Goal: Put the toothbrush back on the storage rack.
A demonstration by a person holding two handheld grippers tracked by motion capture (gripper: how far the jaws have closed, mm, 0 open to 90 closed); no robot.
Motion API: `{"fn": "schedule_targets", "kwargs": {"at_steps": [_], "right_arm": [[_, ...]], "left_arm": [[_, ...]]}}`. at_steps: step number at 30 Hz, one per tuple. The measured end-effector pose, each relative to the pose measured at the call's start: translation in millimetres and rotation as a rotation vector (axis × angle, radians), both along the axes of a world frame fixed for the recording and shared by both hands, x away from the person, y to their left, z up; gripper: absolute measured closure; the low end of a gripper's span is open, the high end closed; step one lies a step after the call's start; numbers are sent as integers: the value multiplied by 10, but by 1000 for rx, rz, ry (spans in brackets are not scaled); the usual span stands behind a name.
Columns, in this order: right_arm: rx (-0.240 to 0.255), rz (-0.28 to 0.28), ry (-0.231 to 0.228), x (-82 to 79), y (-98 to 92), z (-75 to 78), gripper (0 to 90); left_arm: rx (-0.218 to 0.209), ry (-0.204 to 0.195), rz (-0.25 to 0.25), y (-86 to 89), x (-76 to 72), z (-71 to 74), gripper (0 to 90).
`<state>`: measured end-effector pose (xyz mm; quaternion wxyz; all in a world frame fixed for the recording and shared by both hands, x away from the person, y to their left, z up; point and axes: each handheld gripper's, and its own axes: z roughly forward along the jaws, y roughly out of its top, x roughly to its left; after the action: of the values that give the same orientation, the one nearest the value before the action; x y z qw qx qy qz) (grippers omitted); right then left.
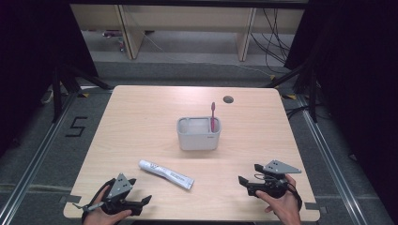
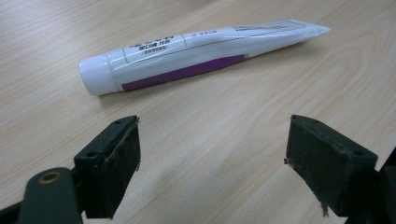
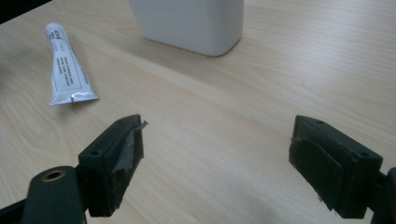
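A white plastic toothpaste tube with a purple stripe point(image 1: 165, 174) lies flat on the pale wooden table point(image 1: 141, 117), at about 7 o'clock from the grey rounded plastic holder point(image 1: 198, 133) that stands near the table's middle. A pink toothbrush point(image 1: 212, 117) stands upright in the holder's right-hand part, its head above the rim. The tube's capped end points toward 10 o'clock and its crimped end toward 4 o'clock.

The left gripper point(image 1: 141, 202), held in a hand at the table's near edge, sits at about 7 o'clock from the tube, its jaws spread wide and empty. In the left gripper view the tube point(image 2: 196, 56) lies just ahead of the parted jaws, untouched.

The right gripper point(image 1: 248, 177), at about 3 o'clock from the tube and well apart from it, is likewise released, with nothing between its jaws. In the right gripper view the tube's crimped end point(image 3: 65, 65) lies at 10 o'clock and the holder's base point(image 3: 191, 23) at 12 o'clock.
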<state>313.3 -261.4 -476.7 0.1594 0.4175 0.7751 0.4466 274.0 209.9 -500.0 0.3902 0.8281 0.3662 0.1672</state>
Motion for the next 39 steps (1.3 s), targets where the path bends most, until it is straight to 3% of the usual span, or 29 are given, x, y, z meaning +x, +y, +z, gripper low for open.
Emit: {"fn": "schedule_targets", "kwargs": {"at_steps": [2, 3, 4, 6, 7, 10, 13, 19, 23, 26, 27, 39], "right_arm": [[-3, 2, 1, -24, -2, -10, 184], [32, -14, 27, -52, 22, -20, 183], [0, 11, 4, -40, -5, -16, 183], [7, 4, 7, -42, 2, -34, 183], [-13, 11, 12, -71, -11, -22, 181], [7, 8, 24, -102, 4, -43, 181], [-20, 31, 23, -111, -17, -64, 181], [-25, 14, 52, -172, -36, -80, 181], [-34, 33, 45, -193, -50, -101, 181], [-38, 25, 40, -207, -60, -115, 181], [-21, 24, 58, -222, -76, -123, 181], [-33, 15, 62, -320, -124, -143, 180]], "left_arm": [[-6, -5, -1, -1, 4, -7, 173], [-5, -3, -1, -1, 4, -7, 172], [-7, -6, 0, -3, 3, -10, 173], [-6, -1, -3, -1, 5, -8, 173], [-6, -2, -2, -2, 4, -9, 173], [-2, 0, -1, 0, 6, -9, 172], [4, 3, 3, 0, 5, -3, 173], [-5, -4, 3, -10, 7, -5, 173], [10, -9, 4, -8, 23, -9, 173], [4, 5, -1, -20, 21, -4, 172], [5, 7, -1, -22, 22, -4, 173], [-4, -4, -1, -14, 18, -13, 172]]}}
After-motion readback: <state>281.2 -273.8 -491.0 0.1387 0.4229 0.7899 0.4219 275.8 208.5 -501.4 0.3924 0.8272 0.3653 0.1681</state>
